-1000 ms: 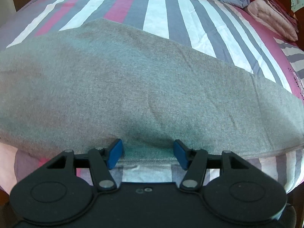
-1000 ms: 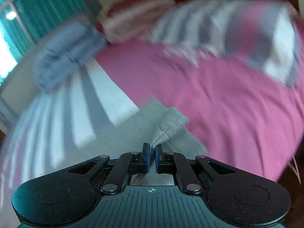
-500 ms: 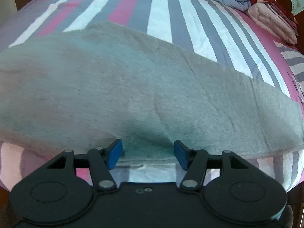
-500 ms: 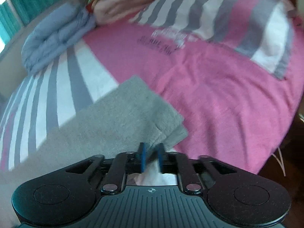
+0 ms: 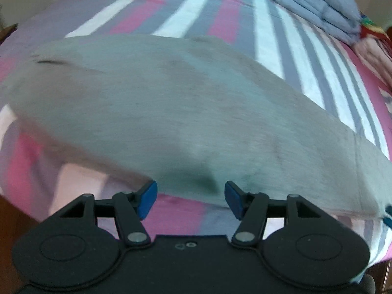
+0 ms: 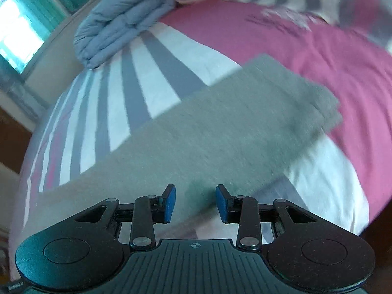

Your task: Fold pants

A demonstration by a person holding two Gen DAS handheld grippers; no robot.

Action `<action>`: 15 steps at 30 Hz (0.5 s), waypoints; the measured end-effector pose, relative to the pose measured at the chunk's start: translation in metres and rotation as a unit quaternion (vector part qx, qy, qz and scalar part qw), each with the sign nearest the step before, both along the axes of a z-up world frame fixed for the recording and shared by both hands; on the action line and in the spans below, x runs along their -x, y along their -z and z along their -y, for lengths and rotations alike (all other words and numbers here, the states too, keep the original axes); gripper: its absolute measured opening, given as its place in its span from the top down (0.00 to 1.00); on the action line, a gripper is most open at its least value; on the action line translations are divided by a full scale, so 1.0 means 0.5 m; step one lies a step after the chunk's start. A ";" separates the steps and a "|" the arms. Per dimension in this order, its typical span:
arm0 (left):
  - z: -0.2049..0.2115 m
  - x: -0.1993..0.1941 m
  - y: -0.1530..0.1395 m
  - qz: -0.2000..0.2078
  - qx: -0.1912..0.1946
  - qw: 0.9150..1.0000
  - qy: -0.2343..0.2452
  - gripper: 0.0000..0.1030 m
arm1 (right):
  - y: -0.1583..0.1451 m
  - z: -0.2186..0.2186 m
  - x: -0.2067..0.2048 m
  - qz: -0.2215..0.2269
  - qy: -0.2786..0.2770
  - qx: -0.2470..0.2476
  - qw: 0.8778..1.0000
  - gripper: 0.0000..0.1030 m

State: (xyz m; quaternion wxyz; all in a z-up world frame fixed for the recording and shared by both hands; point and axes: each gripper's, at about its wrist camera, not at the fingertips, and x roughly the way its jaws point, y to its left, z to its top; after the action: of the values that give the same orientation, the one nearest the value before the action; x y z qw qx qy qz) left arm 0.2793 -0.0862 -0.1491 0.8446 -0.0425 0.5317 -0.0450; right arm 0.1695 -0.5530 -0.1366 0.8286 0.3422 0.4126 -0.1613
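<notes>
Lying lengthwise across the striped bedsheet (image 5: 215, 7), the grey pants (image 5: 171, 112) span both views as a flat band. Left gripper (image 5: 191, 196): blue pads spread apart, nothing between them, at the garment's near edge, as one second ago. Right gripper (image 6: 195, 202): pads parted and empty over the pants (image 6: 220, 132); one second ago they pinched the cuff. Dark printed lettering on the pink area (image 6: 281, 24) is too blurred to read. Folded blue duvet (image 6: 120, 22) lies beyond.

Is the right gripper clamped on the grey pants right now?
No. The right gripper is open, its blue fingers spread apart above the grey pants with nothing pinched between them.
</notes>
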 end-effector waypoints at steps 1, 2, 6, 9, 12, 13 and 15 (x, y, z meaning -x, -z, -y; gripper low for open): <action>-0.017 -0.005 -0.001 0.000 -0.001 1.000 -0.011 0.49 | 0.002 0.007 0.007 -0.002 0.006 -0.004 1.000 0.65; -0.031 -0.007 -0.002 -0.001 -0.001 1.000 -0.020 0.49 | 0.001 0.013 0.013 -0.004 0.009 -0.005 1.000 0.65; -0.076 -0.021 0.001 -0.005 0.006 0.998 -0.055 0.49 | -0.010 0.041 0.031 0.003 0.037 -0.016 0.999 0.65; -0.092 -0.024 0.007 -0.007 0.007 0.998 -0.069 0.48 | -0.012 0.056 0.020 0.000 0.050 -0.019 0.999 0.65; -0.103 -0.025 0.013 -0.011 0.009 0.997 -0.075 0.45 | 0.001 0.066 0.014 -0.007 0.069 -0.042 0.997 0.65; -0.102 -0.026 0.014 -0.010 0.007 0.997 -0.075 0.44 | 0.000 0.066 0.017 -0.007 0.073 -0.043 0.996 0.65; -0.096 -0.027 0.016 -0.008 0.002 0.997 -0.072 0.44 | -0.002 0.063 0.020 -0.012 0.071 -0.036 0.997 0.76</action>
State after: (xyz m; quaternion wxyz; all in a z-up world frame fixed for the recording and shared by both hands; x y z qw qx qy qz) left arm 0.2930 -0.0380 -0.1572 0.8411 -0.0824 0.5343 0.0152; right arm 0.1598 -0.5843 -0.1355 0.7971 0.3985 0.4026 -0.2092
